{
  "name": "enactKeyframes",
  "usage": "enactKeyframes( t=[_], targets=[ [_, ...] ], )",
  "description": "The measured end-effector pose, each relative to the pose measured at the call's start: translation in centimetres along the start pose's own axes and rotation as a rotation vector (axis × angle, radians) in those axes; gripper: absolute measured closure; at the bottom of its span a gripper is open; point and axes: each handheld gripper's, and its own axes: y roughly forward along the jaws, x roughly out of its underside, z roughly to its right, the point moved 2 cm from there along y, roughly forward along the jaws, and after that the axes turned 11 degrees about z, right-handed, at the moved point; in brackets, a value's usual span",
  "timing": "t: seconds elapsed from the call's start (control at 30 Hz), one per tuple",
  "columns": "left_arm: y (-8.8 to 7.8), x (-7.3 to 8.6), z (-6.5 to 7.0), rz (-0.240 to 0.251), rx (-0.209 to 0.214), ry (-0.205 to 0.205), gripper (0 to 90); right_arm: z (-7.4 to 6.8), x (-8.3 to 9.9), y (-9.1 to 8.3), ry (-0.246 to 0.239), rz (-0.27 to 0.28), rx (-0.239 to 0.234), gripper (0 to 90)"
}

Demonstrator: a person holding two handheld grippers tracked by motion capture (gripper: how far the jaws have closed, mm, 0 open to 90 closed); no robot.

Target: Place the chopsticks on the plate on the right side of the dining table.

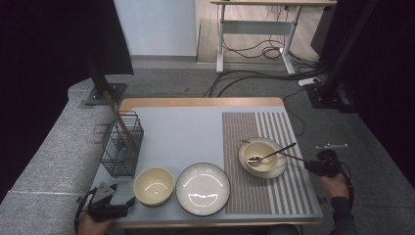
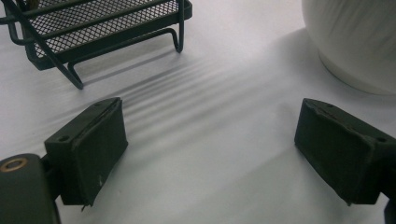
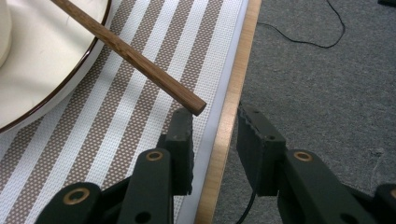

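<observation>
Chopstick grab looking dicey

Since the right gripper [image 3: 212, 123] is sitting narrowly parted just beside the chopstick [image 3: 135, 58] tip, gripping nothing, it's risking nudging the stick off the plate [image 3: 56, 70]; left gripper [image 2: 210, 149] is idling wide, holding nothing

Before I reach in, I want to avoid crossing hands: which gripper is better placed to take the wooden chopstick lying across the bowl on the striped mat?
Right. The right gripper sits at the chopstick tip, jaws apart; the left gripper is by the mesh basket.
</observation>
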Motion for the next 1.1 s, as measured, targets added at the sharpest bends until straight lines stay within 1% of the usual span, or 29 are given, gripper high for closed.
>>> enactKeyframes(
  t=[0.43, 0.53, 0.67, 0.83, 1.1],
  targets=[
    [0.0, 0.0, 0.0, 0.000, 0.000, 0.000, 8.9, 0.4, -0.6, 0.5, 0.008, 0.004, 0.018, 66.6],
    [0.0, 0.0, 0.0, -0.001, 0.000, 0.000, 8.9, 0.6, -0.7, 0.6, 0.005, 0.007, 0.020, 66.5],
    [0.0, 0.0, 0.0, 0.000, 0.000, 0.000, 8.9, 0.6, -0.7, 0.8, 0.014, 0.003, 0.017, 66.3],
    [0.0, 0.0, 0.0, 0.000, 0.000, 0.000, 8.9, 0.2, -0.7, 0.9, 0.001, 0.004, 0.007, 65.8],
    [0.0, 0.0, 0.0, 0.000, 0.000, 0.000, 8.9, -0.6, -1.3, 1.1, -0.023, 0.017, -0.007, 68.2]
  ],
)
